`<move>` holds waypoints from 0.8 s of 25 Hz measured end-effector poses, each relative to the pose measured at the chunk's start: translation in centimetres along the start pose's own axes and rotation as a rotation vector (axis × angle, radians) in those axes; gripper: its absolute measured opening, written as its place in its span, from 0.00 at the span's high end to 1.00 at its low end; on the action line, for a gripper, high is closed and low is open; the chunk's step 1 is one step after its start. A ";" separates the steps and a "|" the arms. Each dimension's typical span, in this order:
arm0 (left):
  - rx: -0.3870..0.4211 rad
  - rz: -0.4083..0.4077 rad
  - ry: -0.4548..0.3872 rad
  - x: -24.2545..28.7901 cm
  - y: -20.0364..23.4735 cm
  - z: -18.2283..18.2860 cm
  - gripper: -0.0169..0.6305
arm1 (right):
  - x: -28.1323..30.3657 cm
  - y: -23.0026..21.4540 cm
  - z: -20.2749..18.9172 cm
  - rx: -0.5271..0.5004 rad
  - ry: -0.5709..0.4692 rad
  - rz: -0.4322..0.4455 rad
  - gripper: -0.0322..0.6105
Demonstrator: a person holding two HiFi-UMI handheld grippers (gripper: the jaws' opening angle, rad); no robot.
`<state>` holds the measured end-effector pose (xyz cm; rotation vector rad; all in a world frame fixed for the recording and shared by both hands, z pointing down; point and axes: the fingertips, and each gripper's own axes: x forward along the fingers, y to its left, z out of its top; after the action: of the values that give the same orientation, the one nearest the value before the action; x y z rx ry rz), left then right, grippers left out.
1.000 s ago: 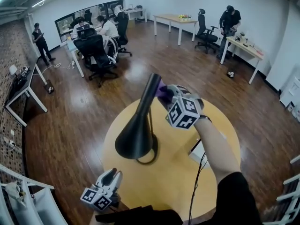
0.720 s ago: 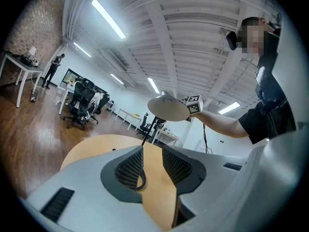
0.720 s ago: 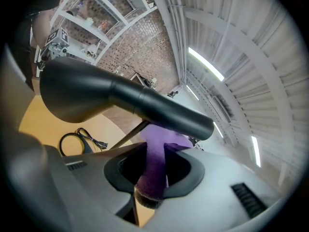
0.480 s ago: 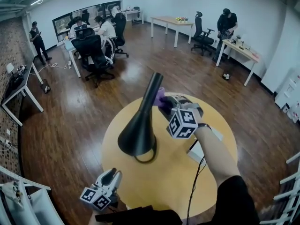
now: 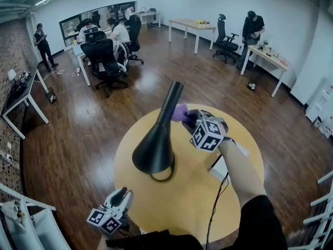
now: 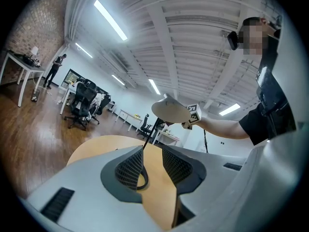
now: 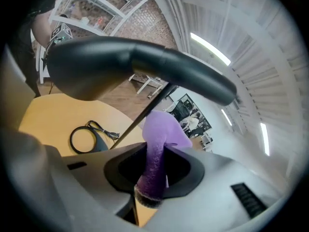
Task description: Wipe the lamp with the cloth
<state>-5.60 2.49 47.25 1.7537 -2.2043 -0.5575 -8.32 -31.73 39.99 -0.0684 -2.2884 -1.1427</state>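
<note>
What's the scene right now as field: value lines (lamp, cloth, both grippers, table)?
lamp: black desk lamp with cone shade, standing on its ring base on the table
cloth: purple fuzzy cloth, up beside the shade's narrow neck; contact not certain
right gripper: shut on the cloth
left gripper: jaws apart, nothing between them, low at the table's near edge
table: round wooden table

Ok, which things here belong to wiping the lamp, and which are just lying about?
In the job: black lamp; purple cloth, gripped in the right tool.
Lying about: left tool, open and empty; white object on the round table; office chairs and desks behind.
</note>
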 end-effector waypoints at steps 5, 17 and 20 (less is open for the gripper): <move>-0.003 0.008 0.004 0.3 -0.9 -0.5 0.79 | -1.9 -5.0 3.2 0.026 -0.087 -0.104 0.81; -0.003 0.048 0.021 0.0 -0.8 -1.2 0.79 | 1.2 1.2 4.6 0.006 -0.206 -0.006 0.81; 0.000 0.065 0.040 -0.6 -0.8 -1.9 0.79 | 1.7 2.6 3.6 0.065 -0.235 0.004 0.81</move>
<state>-3.90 2.66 48.62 1.6721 -2.2248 -0.5031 -10.63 -27.73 41.07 -0.1916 -2.5277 -1.1070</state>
